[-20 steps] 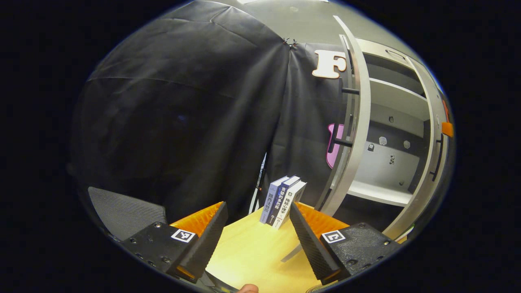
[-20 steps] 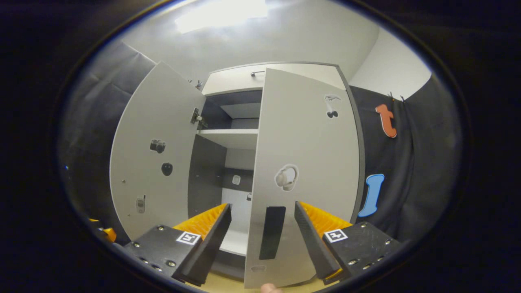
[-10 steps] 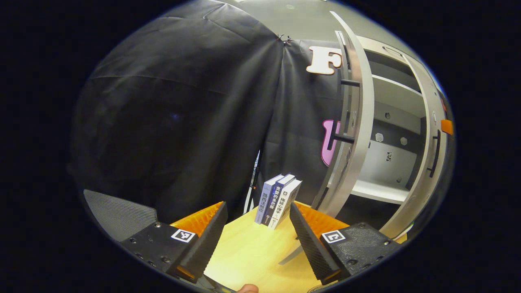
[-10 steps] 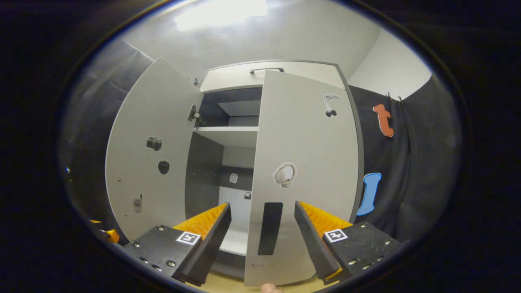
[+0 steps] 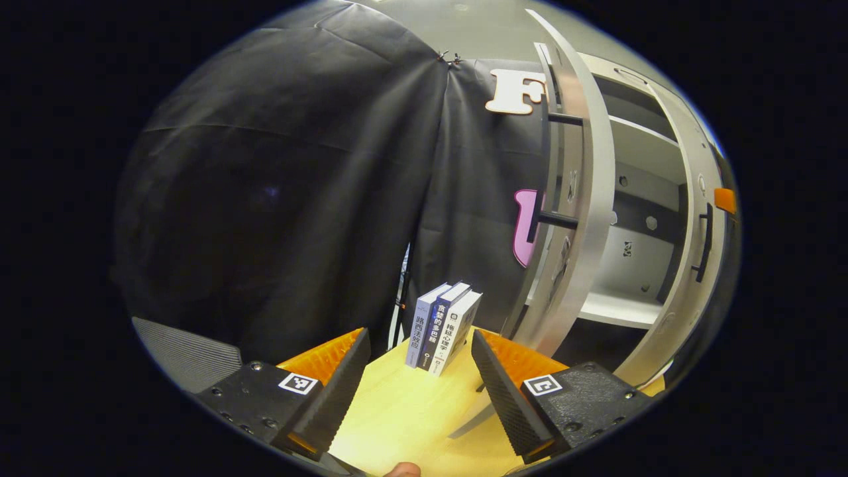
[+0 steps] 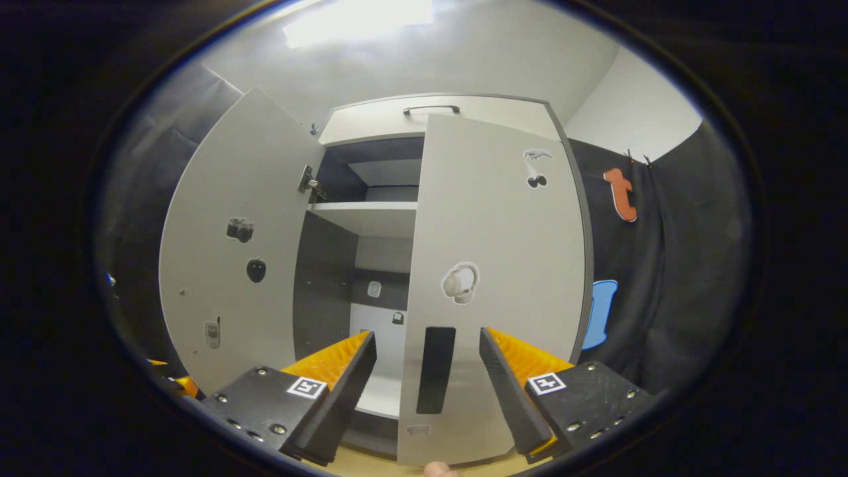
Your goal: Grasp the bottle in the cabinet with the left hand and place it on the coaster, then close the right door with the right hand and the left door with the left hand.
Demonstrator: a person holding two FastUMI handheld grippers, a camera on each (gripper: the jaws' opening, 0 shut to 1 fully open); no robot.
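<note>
My right gripper [image 6: 427,361], fingers apart, faces the pale right door [image 6: 497,278]; its lower edge is cut off.

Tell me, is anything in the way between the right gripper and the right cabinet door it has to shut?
Nothing visible is. In the right gripper view, the right gripper is open, directly facing the right door, with the door's dark handle showing between its fingers.

A ceiling light [image 6: 361,20] glares white at the top of the right gripper view. The left gripper view is dimmer, dominated by dark cloth. Fisheye distortion bows the cabinet [image 5: 652,199] edges at the right. Focus is sharp throughout.
</note>
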